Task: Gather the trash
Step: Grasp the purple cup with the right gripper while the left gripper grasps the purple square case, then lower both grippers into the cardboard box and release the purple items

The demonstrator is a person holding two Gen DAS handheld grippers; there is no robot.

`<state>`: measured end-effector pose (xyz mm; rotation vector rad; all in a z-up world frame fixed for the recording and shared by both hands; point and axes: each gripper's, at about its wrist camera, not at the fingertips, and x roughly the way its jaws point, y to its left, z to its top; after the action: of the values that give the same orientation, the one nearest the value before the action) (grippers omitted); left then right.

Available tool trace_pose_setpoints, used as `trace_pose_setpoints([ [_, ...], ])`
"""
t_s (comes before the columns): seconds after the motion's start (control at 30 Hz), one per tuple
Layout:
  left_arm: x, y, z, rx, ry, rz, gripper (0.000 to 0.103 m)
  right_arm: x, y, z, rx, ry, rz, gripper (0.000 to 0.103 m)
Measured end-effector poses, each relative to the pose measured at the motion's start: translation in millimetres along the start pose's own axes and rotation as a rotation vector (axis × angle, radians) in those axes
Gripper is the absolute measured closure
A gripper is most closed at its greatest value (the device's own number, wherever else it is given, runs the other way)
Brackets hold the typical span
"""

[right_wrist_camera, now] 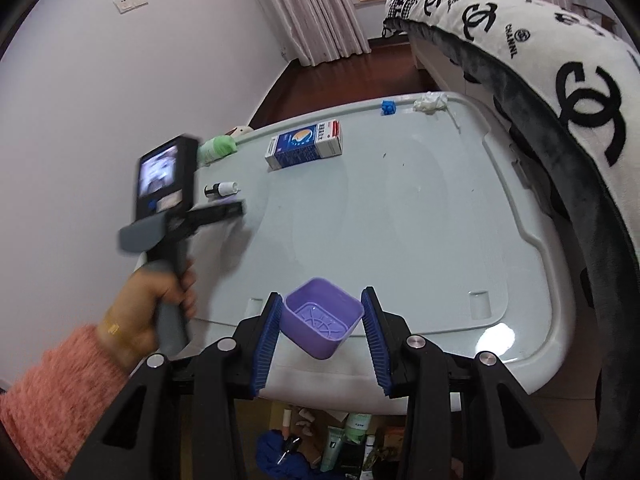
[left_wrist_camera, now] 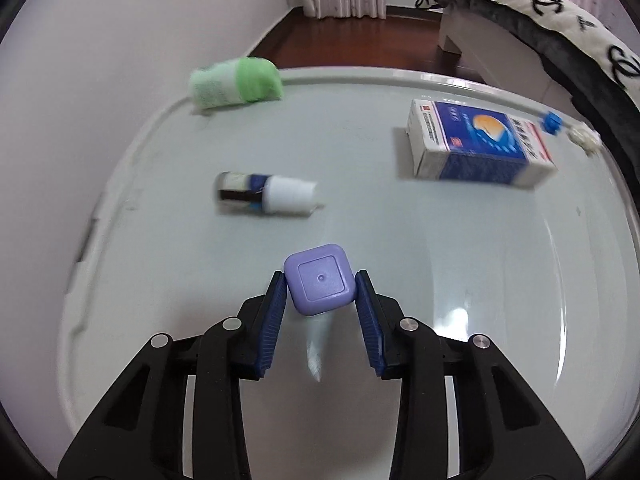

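White table (right_wrist_camera: 400, 208) carries a blue-and-white carton (left_wrist_camera: 480, 144), green packet (left_wrist_camera: 236, 84) and small bottle (left_wrist_camera: 266, 194), well apart. Right gripper (right_wrist_camera: 322, 320) pinches a purple tub (right_wrist_camera: 322, 316) over the near edge. Left gripper (left_wrist_camera: 321, 286) pinches a purple square cap (left_wrist_camera: 320, 280).

table (right_wrist_camera: 400, 216) | green packet (left_wrist_camera: 236, 83); small bottle (left_wrist_camera: 266, 194); blue-white box (left_wrist_camera: 478, 144); blue block (left_wrist_camera: 552, 122); white wad (left_wrist_camera: 586, 138)

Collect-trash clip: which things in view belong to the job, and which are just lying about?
Job:
purple cap, in left hand-held gripper
purple container, in right hand-held gripper
small bottle
blue-and-white box
green packet
crumpled tissue
blue block

Lying about:
patterned blanket
curtains
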<state>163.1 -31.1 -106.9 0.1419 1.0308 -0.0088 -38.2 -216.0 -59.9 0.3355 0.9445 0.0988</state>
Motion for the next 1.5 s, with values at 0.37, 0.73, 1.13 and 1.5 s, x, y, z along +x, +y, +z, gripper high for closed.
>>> trace_pose_setpoints([
  [0.37, -117.2, 40.6, -121.4, 0.138, 0.042, -0.125, 0.068, 2.7, 26.1, -27.3, -0.012, 0.045, -0.005, 0.062],
  [0.73, -71.7, 39.6, -247.5, 0.119, 0.501, -0.299, 0.059, 22.4, 37.1, -119.2, 0.032, 0.295, -0.027, 0.062],
  [1.13, -55.1, 40.2, -266.8, 0.127, 0.544, -0.239, 0.028, 46.9, 21.4, -151.1, 0.052, 0.408, -0.176, 0.021],
  [1.5, -107.9, 68.4, -201.8, 0.085, 0.175, -0.155, 0.026, 18.1, 53.6, -97.9, -0.066, 0.207, -0.153, 0.021],
])
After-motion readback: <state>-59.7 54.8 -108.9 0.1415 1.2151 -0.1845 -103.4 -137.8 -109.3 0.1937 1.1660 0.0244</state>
